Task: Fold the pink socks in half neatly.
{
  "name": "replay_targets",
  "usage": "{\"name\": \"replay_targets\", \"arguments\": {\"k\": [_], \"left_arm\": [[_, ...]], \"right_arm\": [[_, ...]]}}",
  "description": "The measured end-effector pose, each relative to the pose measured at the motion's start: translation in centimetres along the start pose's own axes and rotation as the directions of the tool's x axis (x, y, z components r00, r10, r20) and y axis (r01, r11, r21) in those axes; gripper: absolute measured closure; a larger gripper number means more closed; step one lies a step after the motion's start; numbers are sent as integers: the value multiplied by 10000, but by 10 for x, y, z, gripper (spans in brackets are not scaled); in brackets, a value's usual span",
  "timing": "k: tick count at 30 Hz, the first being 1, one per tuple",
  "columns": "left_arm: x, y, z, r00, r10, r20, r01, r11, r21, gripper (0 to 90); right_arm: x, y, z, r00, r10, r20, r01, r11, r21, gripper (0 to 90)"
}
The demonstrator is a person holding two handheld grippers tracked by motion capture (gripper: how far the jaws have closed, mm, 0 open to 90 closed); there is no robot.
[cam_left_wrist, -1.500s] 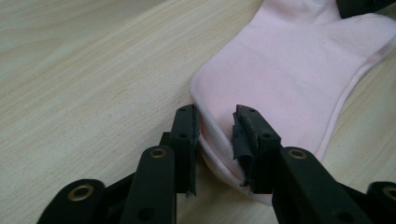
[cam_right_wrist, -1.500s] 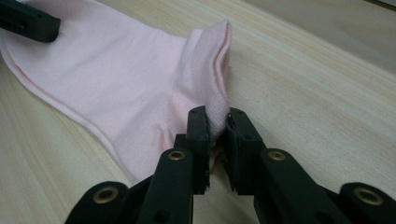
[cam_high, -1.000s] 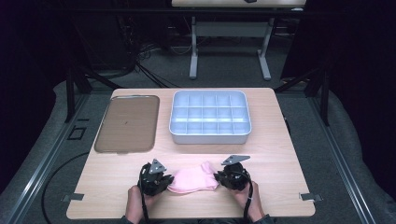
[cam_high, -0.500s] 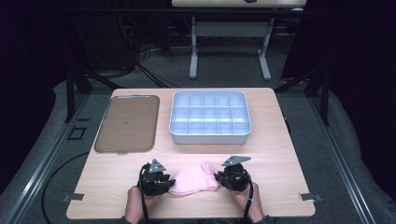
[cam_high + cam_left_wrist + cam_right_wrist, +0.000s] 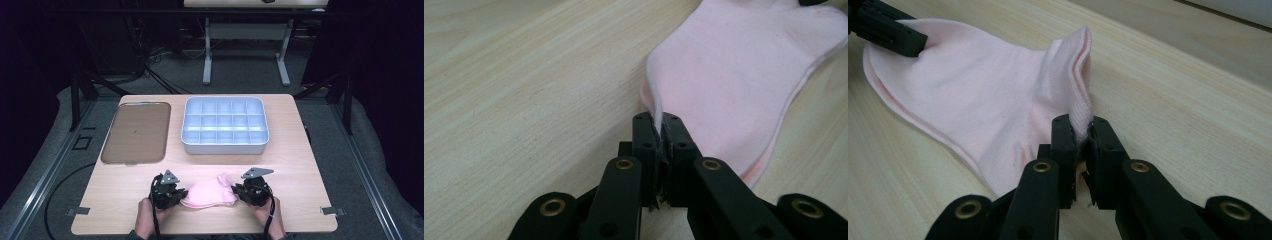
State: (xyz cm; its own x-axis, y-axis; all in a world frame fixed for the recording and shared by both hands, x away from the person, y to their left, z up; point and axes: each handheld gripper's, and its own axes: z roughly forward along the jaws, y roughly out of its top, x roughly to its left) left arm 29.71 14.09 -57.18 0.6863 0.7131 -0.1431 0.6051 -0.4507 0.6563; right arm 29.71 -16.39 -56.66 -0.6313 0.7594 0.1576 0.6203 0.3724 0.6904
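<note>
Right now the pink sock (image 5: pixel 209 194) lies on the tabletop (image 5: pixel 300 165), in front of the gray tray (image 5: pixel 225 125). Each claw, left claw (image 5: pixel 659 127) and right claw (image 5: pixel 1080 131), is pinched tight on a thin sock edge. A hard pull could slip it free.

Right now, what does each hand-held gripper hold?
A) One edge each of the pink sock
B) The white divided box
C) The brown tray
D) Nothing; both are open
A: the left hand-held gripper and the right hand-held gripper each pinch an edge of the pink sock.
</note>
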Motion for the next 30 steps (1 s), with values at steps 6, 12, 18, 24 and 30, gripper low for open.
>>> {"name": "replay_targets", "arguments": {"k": [6,12,18,24,30], "left_arm": [[-1,4,2,9999,39,136,-35,9996,-277,865],[-3,10,6,9993,125,364,-108,9988,-472,864],[-7,18,15,9979,167,631,-131,9984,-558,863],[-11,26,26,9960,204,874,-154,9983,-567,861],[-13,30,35,9942,227,1049,-176,9986,-494,859]], "right_arm": [[0,-1,-9,9999,-16,126,19,9998,-195,832],[-1,-1,-20,9993,78,359,-69,9996,-260,832],[-3,3,-39,9954,-292,918,217,9965,813,831],[-3,3,-43,9922,-275,1214,241,9993,294,831],[3,7,-49,9804,-641,1864,592,9977,316,829]]}}
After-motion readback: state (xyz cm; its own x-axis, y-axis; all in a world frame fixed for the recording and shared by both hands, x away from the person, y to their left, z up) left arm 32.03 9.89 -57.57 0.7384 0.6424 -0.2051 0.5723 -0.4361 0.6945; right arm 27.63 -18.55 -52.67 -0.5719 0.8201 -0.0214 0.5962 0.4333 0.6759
